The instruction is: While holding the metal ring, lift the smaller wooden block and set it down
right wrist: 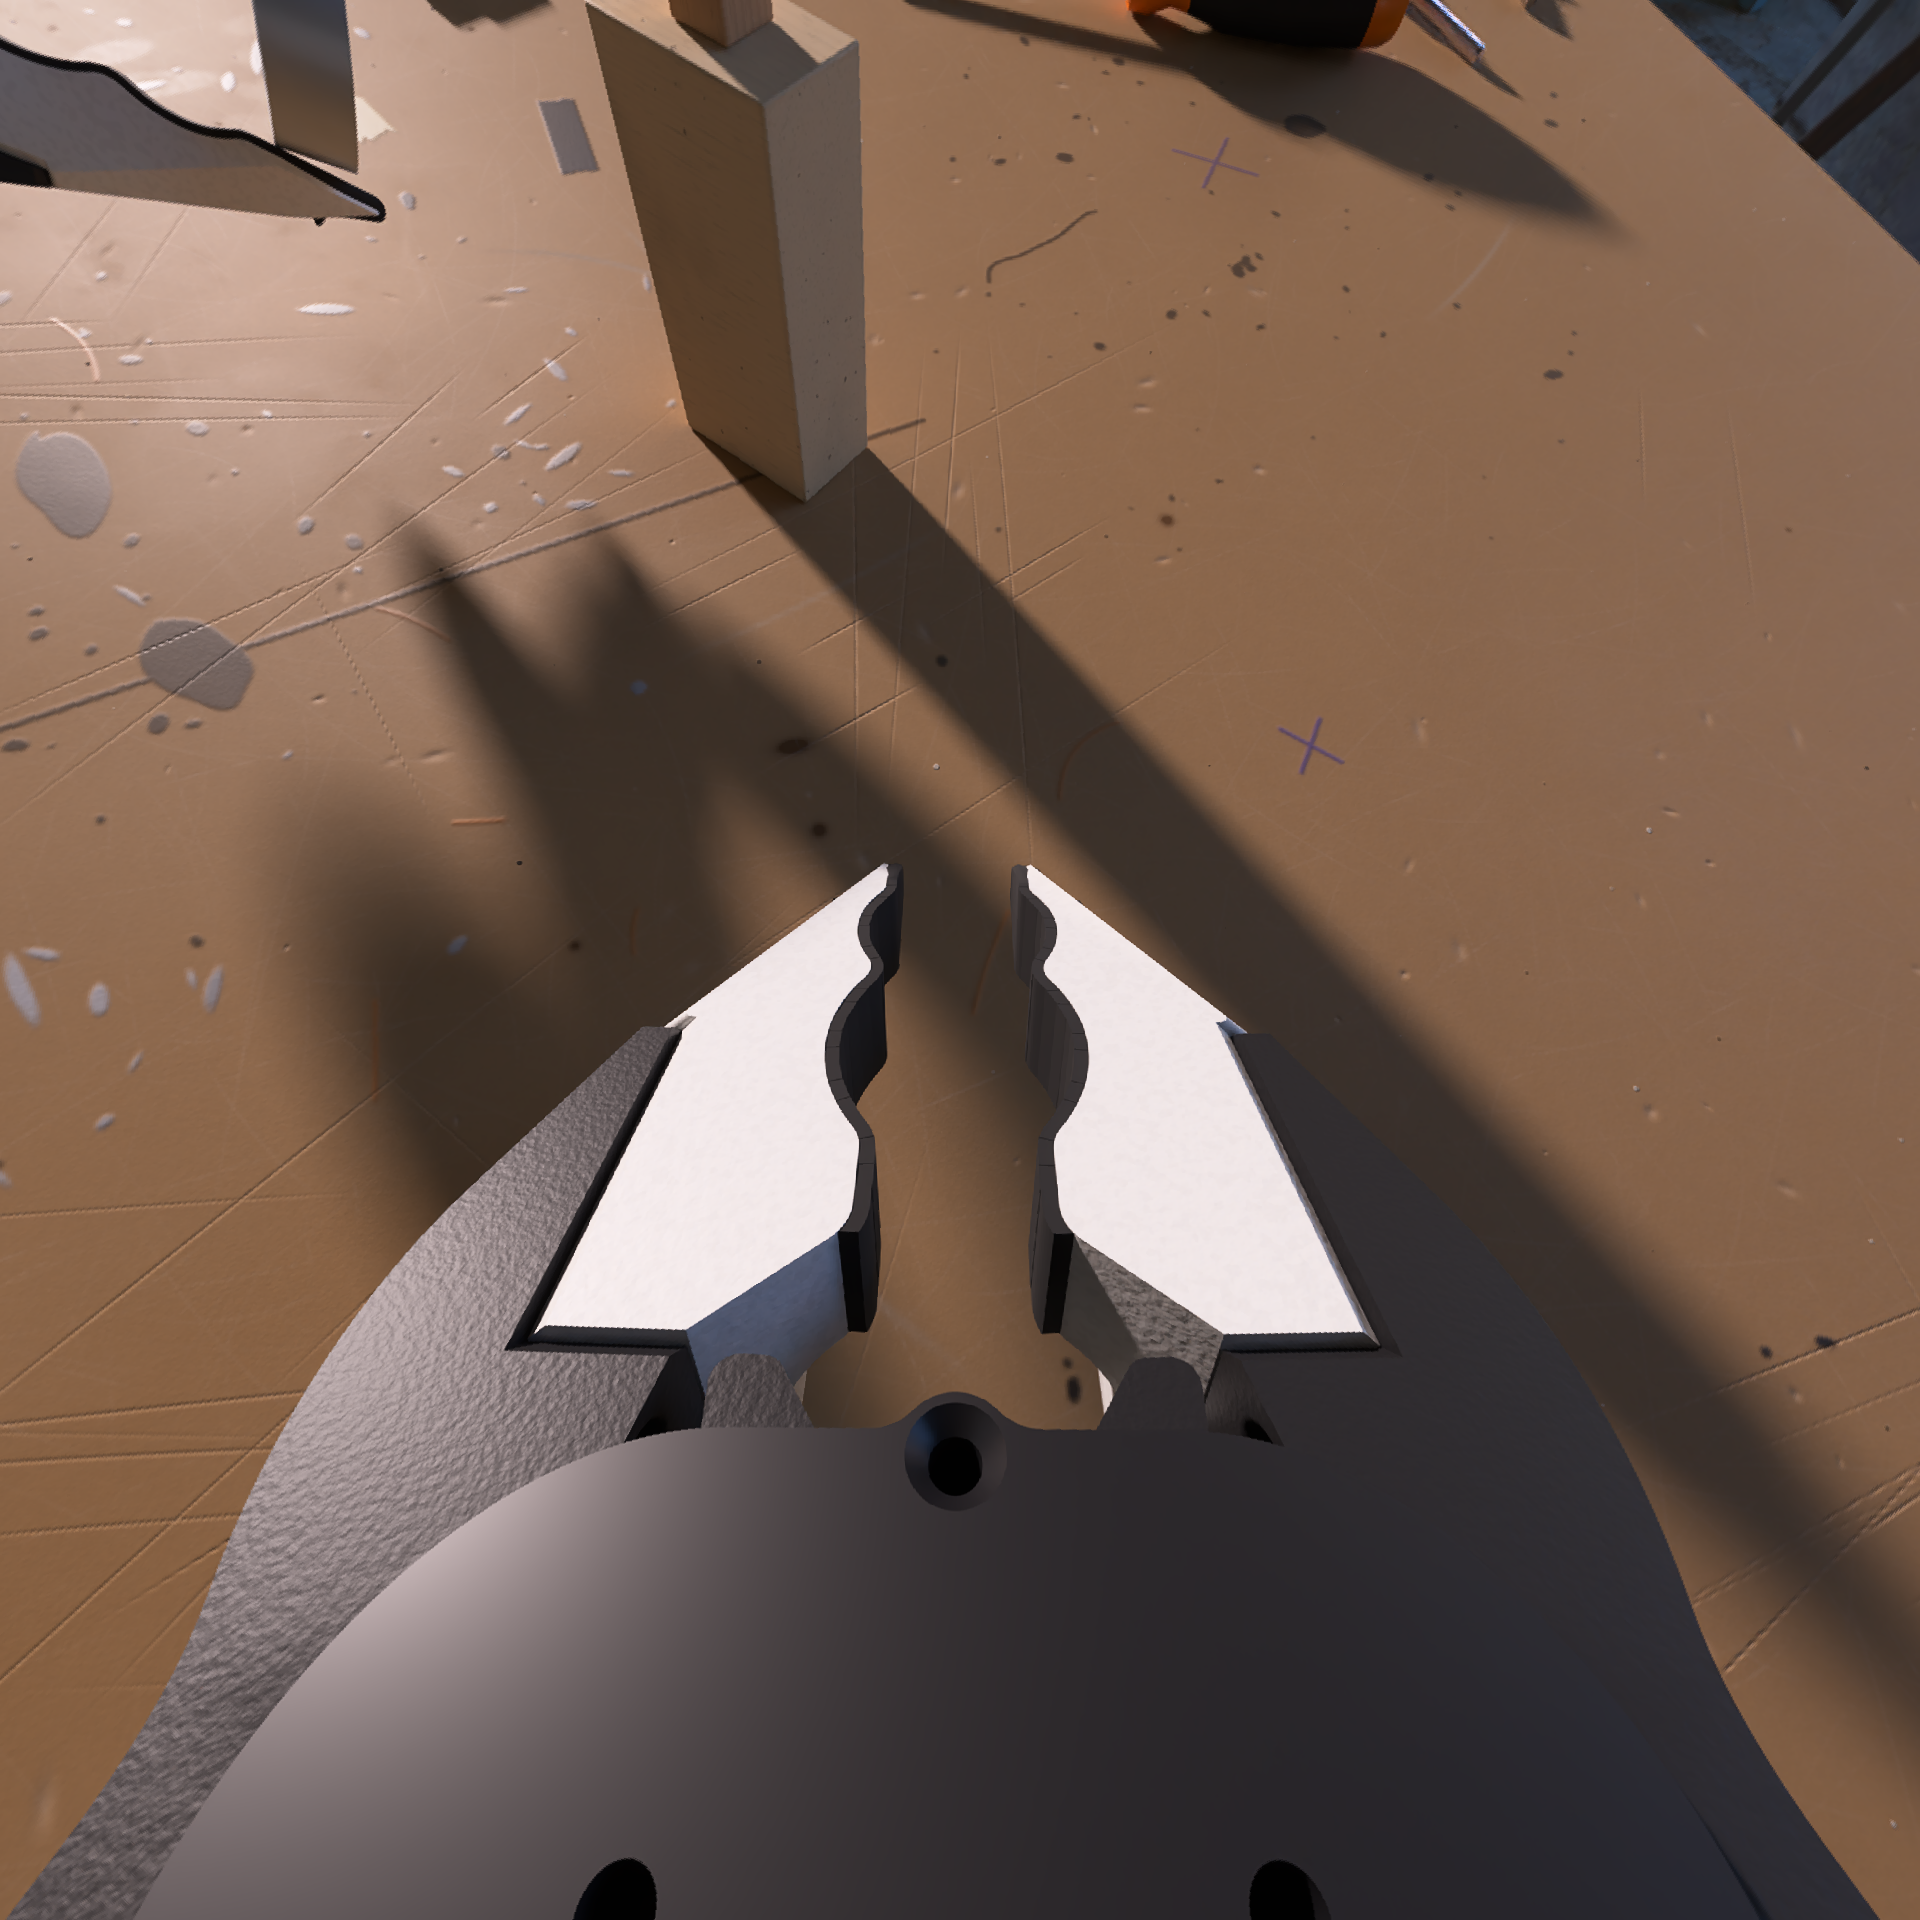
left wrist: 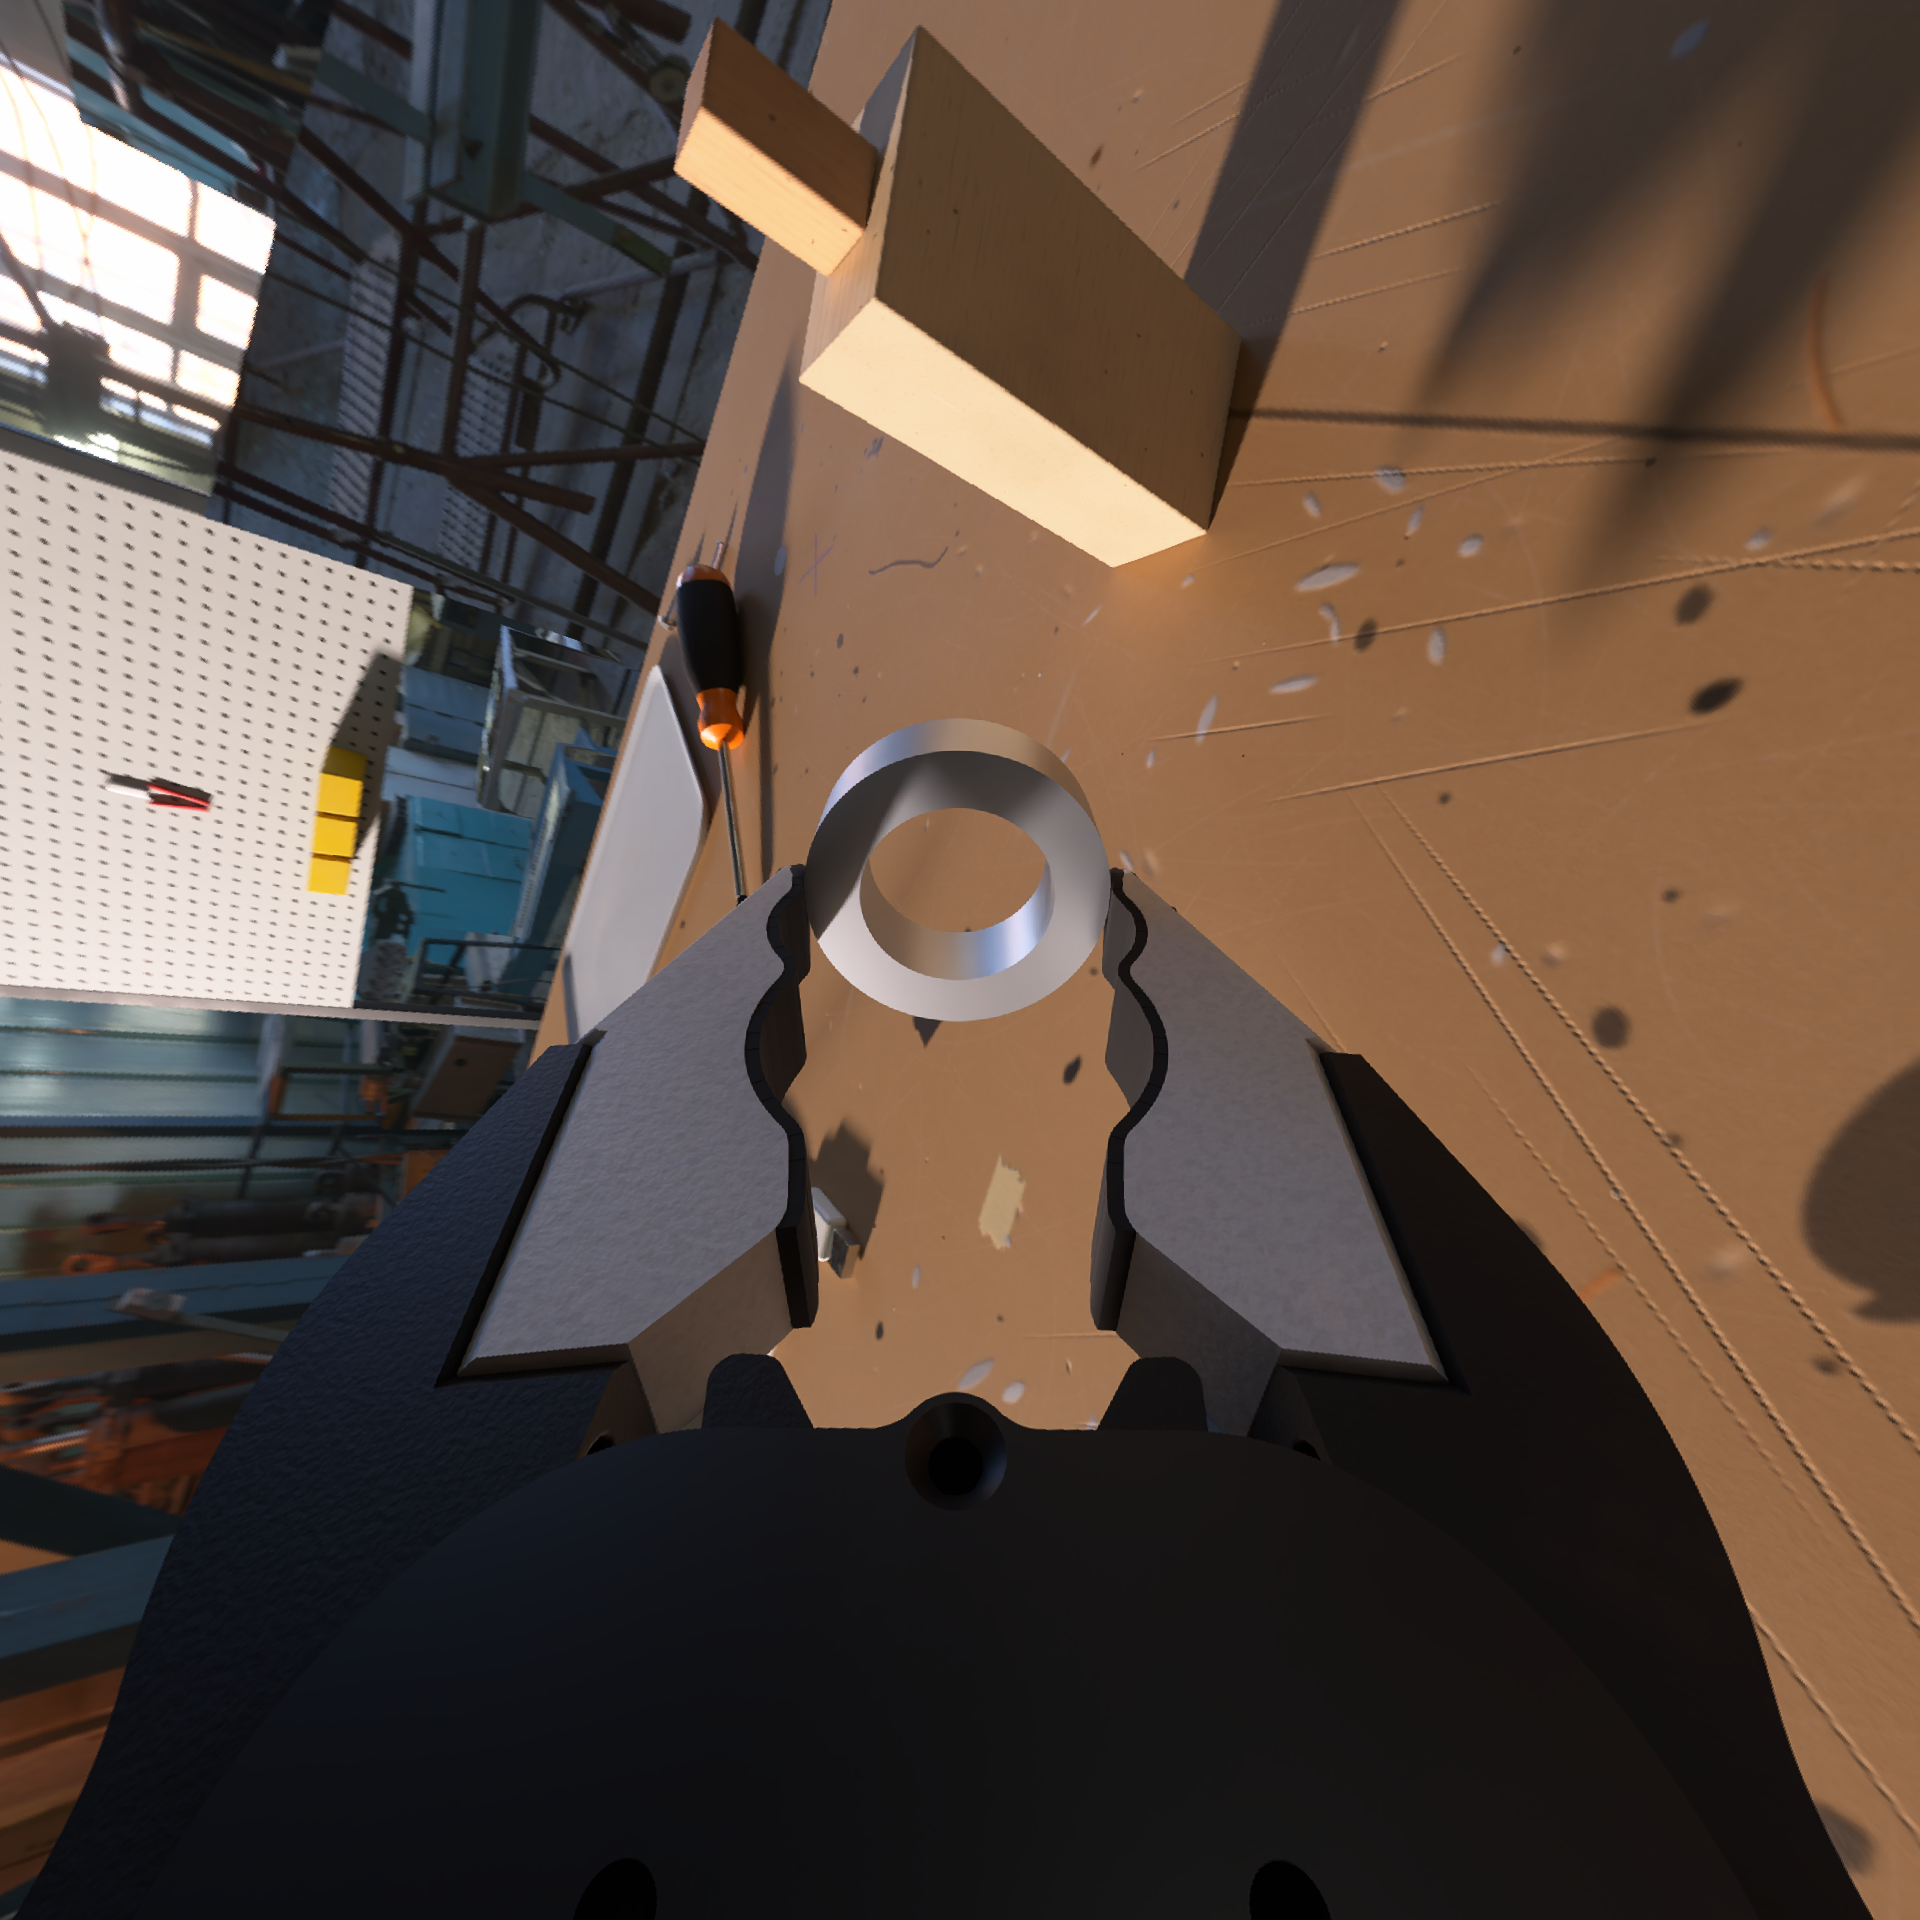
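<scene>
My left gripper (left wrist: 956,883) is shut on the metal ring (left wrist: 956,992), pinching its rim between the fingertips above the table. The smaller wooden block (left wrist: 769,156) touches the far upper end of the larger wooden block (left wrist: 1039,312), which stands on the table ahead of the ring. In the right wrist view the larger block (right wrist: 769,260) stands upright, with the smaller block (right wrist: 722,16) on its top, cut off by the frame edge. My right gripper (right wrist: 956,878) is empty, jaws slightly apart, low over the table and well short of the blocks. The left gripper's finger (right wrist: 208,166) and the ring (right wrist: 307,83) show at top left.
A black-and-orange screwdriver (left wrist: 712,665) lies near the table edge beside a white tray (left wrist: 634,862); it also shows in the right wrist view (right wrist: 1278,16). The brown table (right wrist: 1351,520) is scratched and paint-spattered. A pegboard (left wrist: 156,727) stands beyond the edge.
</scene>
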